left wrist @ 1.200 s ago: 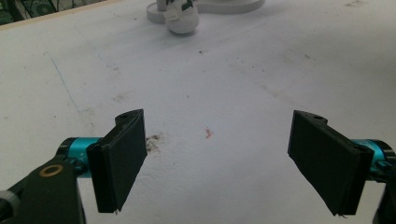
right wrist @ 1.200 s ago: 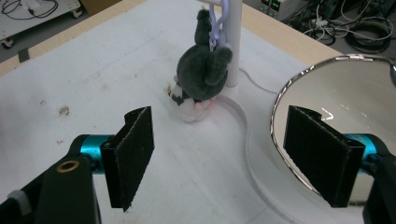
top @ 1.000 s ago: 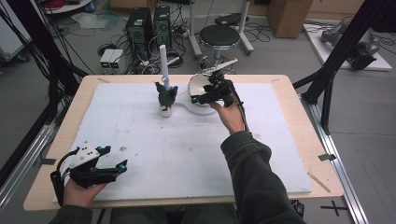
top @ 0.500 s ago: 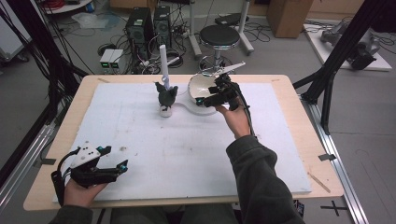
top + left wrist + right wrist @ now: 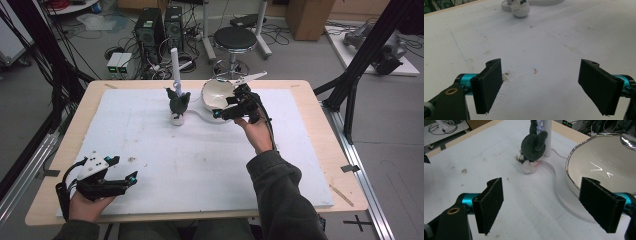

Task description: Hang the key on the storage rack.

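Right tool [image 5: 220, 113]: jaws spread wide, holding nothing, at the far side of the desk [image 5: 310, 150], just beside the bowl.
Bowl [image 5: 217, 93]: white, silver rim, tipped on its side on a white base, touching no jaw.
Toy [image 5: 178, 104]: dark plush figure, left of the bowl, against a white post [image 5: 175, 62].
Left tool [image 5: 127, 181]: released, empty, near corner, well apart from the bowl.

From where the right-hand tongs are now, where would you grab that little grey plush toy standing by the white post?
Probably around the grey plush toy's dark body, above its white base. It stands close against the white post, so come from the open table side, opposite the post, jaws on either flank. The right tongs are open, wide enough to straddle it. The white bowl sits apart.
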